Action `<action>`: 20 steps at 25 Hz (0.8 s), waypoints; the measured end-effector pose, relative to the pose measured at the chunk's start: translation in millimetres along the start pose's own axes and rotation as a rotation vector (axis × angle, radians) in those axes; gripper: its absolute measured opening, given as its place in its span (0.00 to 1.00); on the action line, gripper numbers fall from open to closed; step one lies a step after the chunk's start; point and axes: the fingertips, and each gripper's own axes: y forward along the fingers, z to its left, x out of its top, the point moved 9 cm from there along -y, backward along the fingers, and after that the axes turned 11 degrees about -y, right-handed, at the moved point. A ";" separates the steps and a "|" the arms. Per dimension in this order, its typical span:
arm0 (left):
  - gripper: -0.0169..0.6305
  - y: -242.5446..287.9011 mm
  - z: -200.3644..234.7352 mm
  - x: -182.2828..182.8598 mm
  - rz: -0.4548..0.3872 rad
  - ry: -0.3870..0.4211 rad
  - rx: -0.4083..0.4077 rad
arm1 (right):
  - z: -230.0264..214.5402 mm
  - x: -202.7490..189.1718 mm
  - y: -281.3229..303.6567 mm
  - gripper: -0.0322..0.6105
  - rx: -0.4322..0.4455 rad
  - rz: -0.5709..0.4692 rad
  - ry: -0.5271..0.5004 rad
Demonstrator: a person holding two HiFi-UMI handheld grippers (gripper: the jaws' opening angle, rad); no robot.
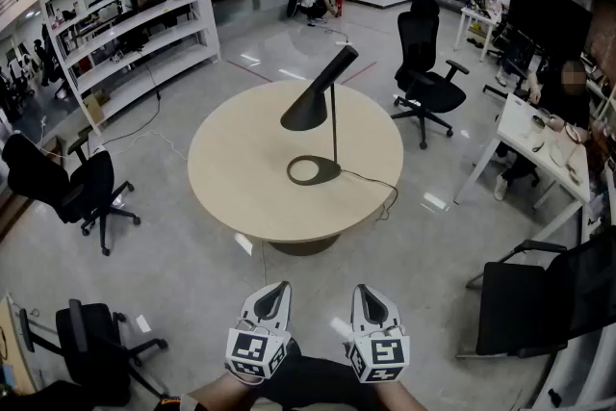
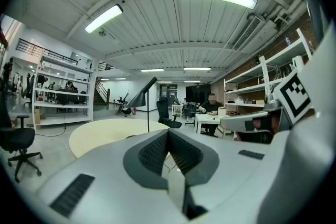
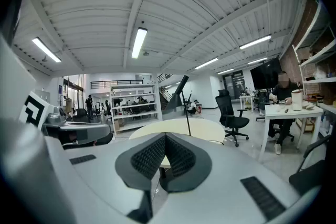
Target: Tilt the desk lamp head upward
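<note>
A black desk lamp stands on a round beige table. Its cone head slopes down to the left, above the ring base. Both grippers are held low, near my body and well short of the table. My left gripper is shut with nothing between its jaws, and my right gripper is likewise shut and empty. In the left gripper view the lamp is far off beyond the closed left gripper. The right gripper view shows the lamp above the closed right gripper.
The lamp's cable runs off the table's right edge. Black office chairs stand at the left, lower left, far right and lower right. White shelves line the back left. A person sits at a white desk.
</note>
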 end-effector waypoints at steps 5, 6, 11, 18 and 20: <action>0.10 20.4 5.9 0.0 0.003 -0.019 -0.010 | -9.5 -3.7 14.0 0.06 -0.007 0.019 -0.002; 0.10 26.1 9.4 1.4 0.000 -0.021 -0.014 | -11.2 -3.8 19.5 0.06 -0.009 0.021 0.002; 0.10 63.4 31.5 13.6 -0.018 -0.028 -0.026 | -19.0 1.9 57.1 0.06 -0.007 0.042 -0.012; 0.10 136.7 91.8 39.9 -0.025 -0.034 -0.044 | -30.1 15.9 154.3 0.06 -0.013 0.088 -0.031; 0.10 162.2 114.9 50.8 -0.025 -0.043 -0.045 | -33.7 22.9 188.7 0.06 -0.012 0.099 -0.041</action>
